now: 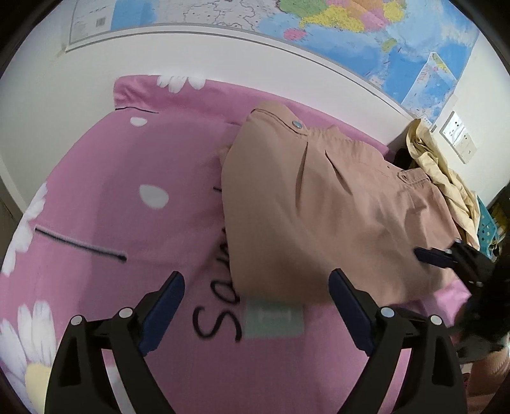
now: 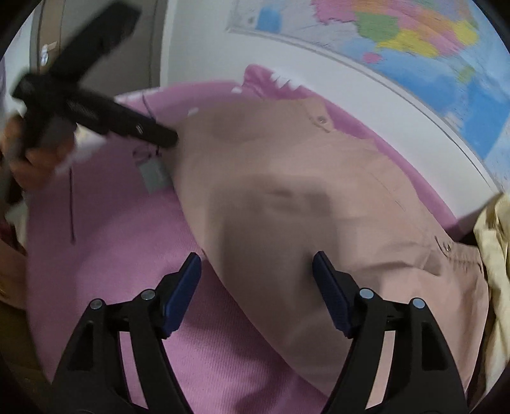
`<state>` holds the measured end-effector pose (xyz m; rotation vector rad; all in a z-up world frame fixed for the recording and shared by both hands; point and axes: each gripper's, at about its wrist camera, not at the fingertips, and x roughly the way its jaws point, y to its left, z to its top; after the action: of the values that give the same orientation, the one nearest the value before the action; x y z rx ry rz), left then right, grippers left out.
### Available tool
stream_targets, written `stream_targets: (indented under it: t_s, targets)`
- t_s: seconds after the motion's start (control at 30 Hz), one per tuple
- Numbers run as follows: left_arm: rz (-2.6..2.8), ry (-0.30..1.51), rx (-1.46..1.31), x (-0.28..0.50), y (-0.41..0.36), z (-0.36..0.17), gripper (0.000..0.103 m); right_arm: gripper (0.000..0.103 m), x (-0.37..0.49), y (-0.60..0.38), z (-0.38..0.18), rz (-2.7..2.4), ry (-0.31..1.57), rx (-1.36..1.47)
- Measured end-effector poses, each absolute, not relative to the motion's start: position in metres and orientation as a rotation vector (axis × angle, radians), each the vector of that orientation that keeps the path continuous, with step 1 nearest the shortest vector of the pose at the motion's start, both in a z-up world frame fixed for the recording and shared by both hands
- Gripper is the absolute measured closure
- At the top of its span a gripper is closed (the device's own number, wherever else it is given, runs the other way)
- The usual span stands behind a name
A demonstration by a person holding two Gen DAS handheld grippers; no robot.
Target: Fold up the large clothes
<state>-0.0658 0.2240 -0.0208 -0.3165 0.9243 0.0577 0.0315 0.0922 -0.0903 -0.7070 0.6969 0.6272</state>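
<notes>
Tan trousers [image 1: 334,207] lie folded under both downward-tilted grippers — left gripper [image 1: 256,296] and right gripper [image 2: 256,277] spread, empty.

- Your bedsheet [image 1: 105,178] is bubblegum pink with white daisies, white oval spots and black handwriting-style lettering.
- The trousers [image 1: 334,203] you've got on it are plain dusty tan, with a pale blue-grey button [image 1: 297,124].
- That tag [image 1: 274,320] by the trousers' edge looks pale mint-grey.
- Pile of cloth [image 1: 443,168] off to the side is creamy yellow.
- Both your grippers are black with navy blue pads [image 2: 181,296].
- Wall map [image 1: 366,28]: blue seas, with yellow, pink, green and orange patches.
</notes>
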Motion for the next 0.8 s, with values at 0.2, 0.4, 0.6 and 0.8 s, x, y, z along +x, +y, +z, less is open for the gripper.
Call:
stream_targets:
  t_s: [0.2,0.4,0.6,0.8]
  targets:
    - [-0.049,0.954,-0.399,-0.079,0.216,-0.027,0.014,0.046,0.040,0.094,-0.101,0.568,0.698,-0.717]
    - [-0.147,0.972,-0.438,-0.071,0.195,-0.034,0.013,0.074,0.049,0.088,-0.078,0.598,0.715,-0.560]
    - [-0.225,0.939,-0.581,-0.044,0.192,-0.041,0.013,0.075,0.049,0.075,-0.067,0.614,0.732,-0.446]
    - [-0.253,0.861,-0.824,-0.025,0.216,-0.049,0.012,0.074,0.048,0.072,-0.069,0.623,0.739,-0.414]
